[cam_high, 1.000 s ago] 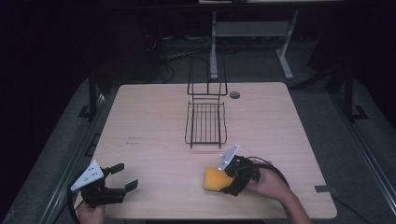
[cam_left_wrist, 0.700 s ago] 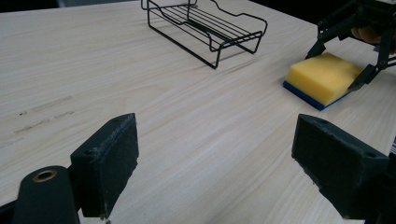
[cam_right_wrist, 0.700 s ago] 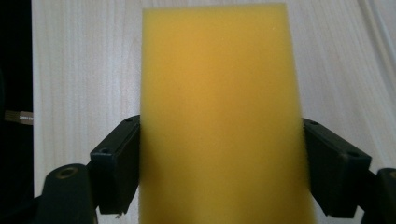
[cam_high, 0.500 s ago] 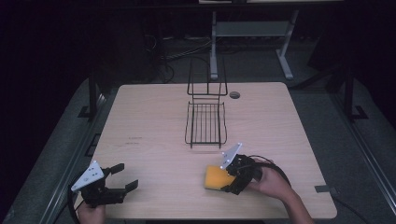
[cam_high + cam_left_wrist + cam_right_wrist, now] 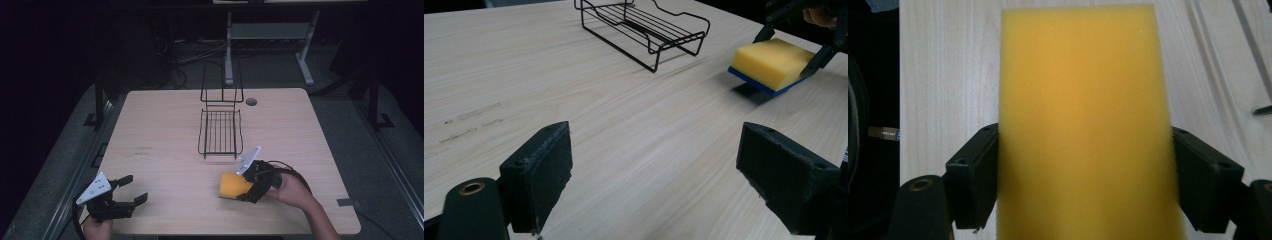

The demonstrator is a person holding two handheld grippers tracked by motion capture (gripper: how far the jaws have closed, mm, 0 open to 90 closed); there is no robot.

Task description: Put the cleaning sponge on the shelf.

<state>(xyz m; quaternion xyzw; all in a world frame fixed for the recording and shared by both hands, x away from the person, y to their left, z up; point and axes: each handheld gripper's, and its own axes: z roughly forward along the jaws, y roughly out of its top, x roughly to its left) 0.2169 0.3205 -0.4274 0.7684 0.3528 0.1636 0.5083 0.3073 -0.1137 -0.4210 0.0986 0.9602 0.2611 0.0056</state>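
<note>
A: Start at the left. What is the left gripper (image 5: pixel 131 191) doing?

B: Nothing with its hold. It sits at the near left corner of the bench (image 5: pixel 165 130), jaws spread wide with bare wood between them. In its own view the pads (image 5: pixel 543 172) look like matte black foam blocks, slightly scuffed at the edges.

A: And in the middle?

B: A black wire rack (image 5: pixel 220 129), thin rods welded into an open tray with a taller looped back. It stands empty near the bench's centre, well apart from both grippers. Behind it there is a round cable hole (image 5: pixel 251 101) in the pale, fine-grained wood top.

A: So the work is on the right?

B: Yes. The right gripper (image 5: pixel 246 187) is pinching a sponge (image 5: pixel 232 185), one jaw on each long side. It is a rectangular block, porous yellow foam on top with a thin blue scouring layer underneath, seen from the left gripper view (image 5: pixel 772 64). There it casts a shadow on the wood and looks lifted just clear of the bench, tilted a little.

A: Which step would you call this?

B: The grasp looks made and the carry is beginning, I'd judge. The likely goal is the rack, just ahead and to the left of the sponge.

A: What does the next move need?

B: A lift high enough to clear the rack's front wire, then a level set-down. The foam is soft, so the squeeze should stay light enough not to buckle it.
</note>
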